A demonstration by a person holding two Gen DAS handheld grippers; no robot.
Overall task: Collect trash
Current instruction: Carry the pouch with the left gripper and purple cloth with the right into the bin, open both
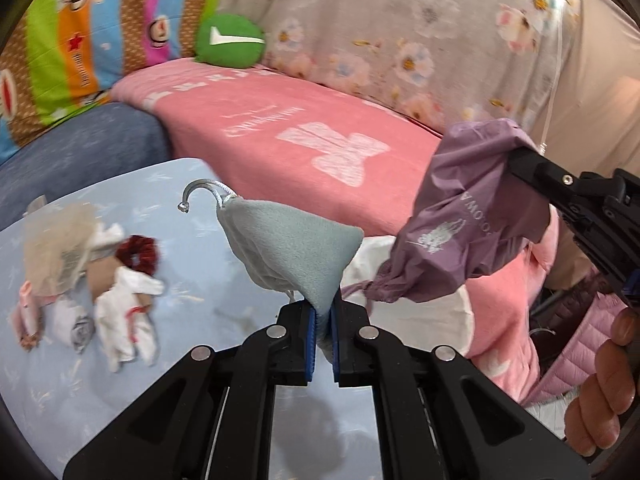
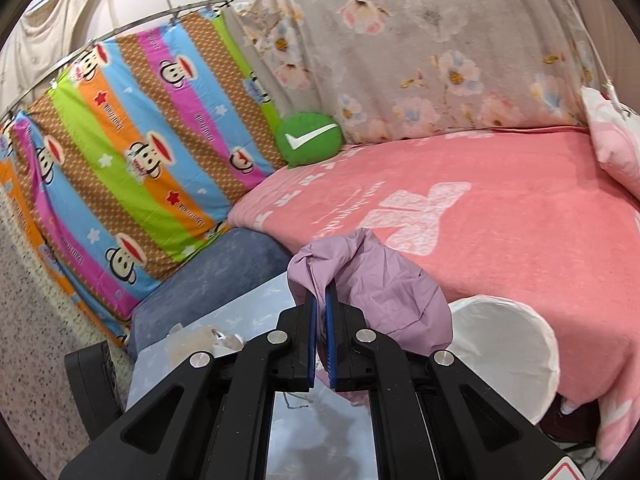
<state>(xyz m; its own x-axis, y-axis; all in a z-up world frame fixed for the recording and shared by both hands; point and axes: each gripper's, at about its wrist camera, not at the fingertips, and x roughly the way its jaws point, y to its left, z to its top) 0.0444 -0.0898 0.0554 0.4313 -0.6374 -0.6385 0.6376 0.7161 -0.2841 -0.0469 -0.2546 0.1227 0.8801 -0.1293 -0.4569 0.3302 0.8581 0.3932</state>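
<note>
- Trash is seen in a loose heap (image 1: 80,280) on the left part of the pale blue surface (image 1: 192,208): crumpled white tissue, a brown piece of card, a gauzy beige scrap and a dark red scrunchie (image 1: 138,254).
- A grey-blue cloth pouch (image 1: 296,248) is pinched at its lower corner by the left tool (image 1: 323,320), whose blue pads are closed narrowly on the fabric.
- The pouch is held clear above the surface, and a silver cord with a metal hook (image 1: 192,194) sticks out from its top.
- A purple drawstring bag (image 1: 460,216) is gripped by the right tool (image 2: 321,312), with the jaws nearly together on a fold of the thin fabric.
- In the left wrist view the purple bag is seen hanging just to the right of the pouch, close to it; whether they touch cannot be told.
- A white round bin (image 2: 508,344) stands beside the surface, against the bed with the pink blanket (image 2: 500,208).
- The person's right hand (image 1: 604,392) is visible at the right edge, wrapped around the tool's handle.
- A green round cushion (image 2: 310,138) lies at the far end of the bed, beside a striped cartoon sheet (image 2: 132,160).
</note>
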